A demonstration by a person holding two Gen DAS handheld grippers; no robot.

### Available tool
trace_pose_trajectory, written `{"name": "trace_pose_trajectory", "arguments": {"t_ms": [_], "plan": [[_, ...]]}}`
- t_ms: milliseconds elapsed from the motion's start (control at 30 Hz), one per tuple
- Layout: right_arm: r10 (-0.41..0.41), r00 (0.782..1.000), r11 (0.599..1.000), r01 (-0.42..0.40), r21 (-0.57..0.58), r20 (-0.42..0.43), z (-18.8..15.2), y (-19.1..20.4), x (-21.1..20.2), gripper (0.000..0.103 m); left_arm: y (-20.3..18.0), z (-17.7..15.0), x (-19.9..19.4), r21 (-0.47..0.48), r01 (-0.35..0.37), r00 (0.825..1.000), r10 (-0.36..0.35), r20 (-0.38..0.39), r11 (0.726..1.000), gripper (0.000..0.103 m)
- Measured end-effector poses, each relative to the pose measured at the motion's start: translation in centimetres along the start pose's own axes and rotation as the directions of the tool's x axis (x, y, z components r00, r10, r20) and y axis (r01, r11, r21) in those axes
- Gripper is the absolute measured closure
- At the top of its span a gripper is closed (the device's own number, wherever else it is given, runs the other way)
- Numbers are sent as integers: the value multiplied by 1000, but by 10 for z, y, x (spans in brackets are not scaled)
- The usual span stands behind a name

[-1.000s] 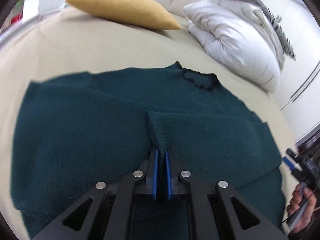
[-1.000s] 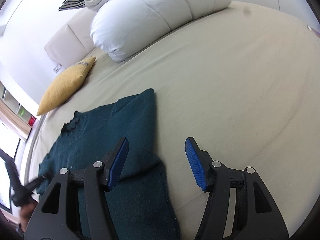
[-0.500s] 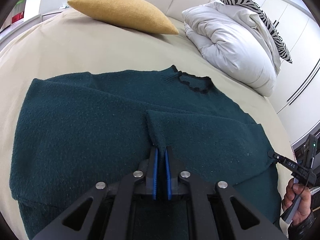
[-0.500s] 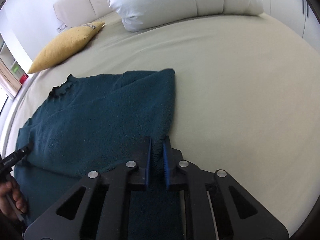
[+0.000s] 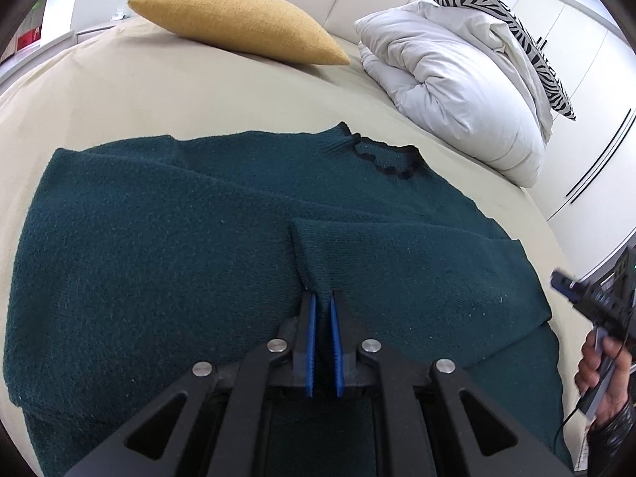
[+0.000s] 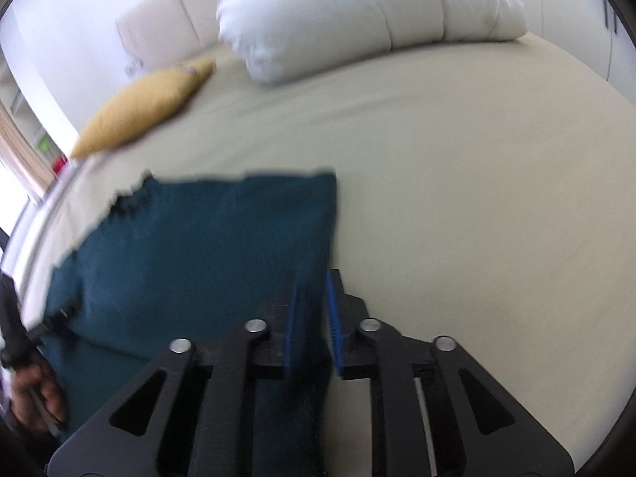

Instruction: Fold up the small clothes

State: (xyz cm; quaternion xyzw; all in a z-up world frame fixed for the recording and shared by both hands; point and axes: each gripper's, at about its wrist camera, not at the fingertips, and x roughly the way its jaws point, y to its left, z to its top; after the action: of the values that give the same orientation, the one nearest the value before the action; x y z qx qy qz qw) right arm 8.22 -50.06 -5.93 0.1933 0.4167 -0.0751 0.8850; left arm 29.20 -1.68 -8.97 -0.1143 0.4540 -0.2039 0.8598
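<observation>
A dark teal knit sweater point(image 5: 159, 246) lies on a beige bed, collar with black trim point(image 5: 385, 159) at the far side. Its right sleeve is folded across the body, cuff point(image 5: 314, 254) near the middle. My left gripper point(image 5: 321, 302) is shut on the sleeve cuff. In the right wrist view the sweater point(image 6: 198, 246) lies left of centre. My right gripper point(image 6: 312, 290) is nearly shut on the sweater's right edge fold; it also shows at the left wrist view's right edge point(image 5: 596, 302).
A mustard cushion point(image 5: 238, 24) lies at the far left of the bed point(image 5: 198, 95). A white rolled duvet point(image 5: 457, 91) with a zebra-print pillow point(image 5: 497, 12) sits at the far right. Bare beige sheet point(image 6: 457, 179) spreads right of the sweater.
My right gripper shut on the sweater's right edge and now lifts slightly with blur. My left gripper stays shut on the sleeve cuff; the view shifted slightly closer.
</observation>
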Motion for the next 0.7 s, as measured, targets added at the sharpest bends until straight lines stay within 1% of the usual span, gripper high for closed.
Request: {"name": "trace_pose_trajectory", "arguments": {"t_ms": [33, 67, 133, 167, 200, 233, 267, 300, 333, 367, 400, 433, 533, 600, 633, 667, 700], "plan": [[3, 999, 999, -4, 32, 36, 7, -3, -4, 43, -1, -1, 0, 5, -4, 1000, 4, 4, 1000, 93], [3, 998, 998, -7, 58, 57, 14, -4, -4, 30, -1, -2, 0, 7, -4, 1000, 4, 7, 1000, 93], [20, 998, 998, -23, 55, 59, 27, -1, 6, 30, 1, -2, 1, 1, 6, 1000, -6, 9, 1000, 93], [22, 999, 999, -23, 41, 43, 33, 3, 17, 34, 3, -2, 1, -5, 15, 1000, -15, 9, 1000, 93], [16, 1000, 999, -17, 36, 21, 38, 6, 29, 43, 5, -2, 1, -10, 24, 1000, -24, 10, 1000, 92], [7, 999, 999, -6, 38, -32, 44, 6, 48, 51, 6, -3, 2, -14, 31, 999, -31, 11, 999, 92], [-2, 995, 999, 7, 40, -101, 47, 7, 68, 70, 7, -3, 2, -16, 35, 999, -35, 12, 999, 92], [-29, 989, 999, 35, 35, -146, 52, 5, 82, 76, 7, -3, 2, -15, 36, 999, -36, 13, 999, 92], [-58, 986, 998, 61, 14, -153, 53, 7, 90, 80, 7, -3, 2, -16, 38, 999, -38, 13, 999, 92], [-82, 988, 997, 80, -20, -131, 57, 10, 90, 93, 7, -2, 2, -19, 40, 999, -40, 11, 999, 92], [-97, 987, 995, 93, -33, -126, 61, 12, 89, 97, 6, -1, 1, -18, 37, 999, -37, 9, 999, 93], [-102, 988, 994, 98, -39, -116, 63, 14, 86, 97, 4, 1, -2, -12, 27, 1000, -27, 10, 1000, 94], [-96, 995, 994, 94, -51, -34, 71, 20, 67, 97, -6, 8, -15, 34, -22, 997, 19, 70, 999, 94], [-93, 996, 995, 93, -29, 1, 73, 16, 63, 97, -4, 9, -10, 31, -44, 997, 41, 67, 999, 96], [-105, 994, 994, 105, -24, -11, 71, 15, 69, 97, 2, 7, -2, 20, -41, 998, 40, 44, 999, 94], [-124, 991, 992, 124, -14, -52, 66, 9, 84, 96, 11, 4, 5, -5, -4, 999, 4, 32, 1000, 94], [-116, 990, 993, 115, -7, -83, 60, 2, 98, 96, 15, 5, 4, -27, 17, 999, -16, 33, 999, 93]]}}
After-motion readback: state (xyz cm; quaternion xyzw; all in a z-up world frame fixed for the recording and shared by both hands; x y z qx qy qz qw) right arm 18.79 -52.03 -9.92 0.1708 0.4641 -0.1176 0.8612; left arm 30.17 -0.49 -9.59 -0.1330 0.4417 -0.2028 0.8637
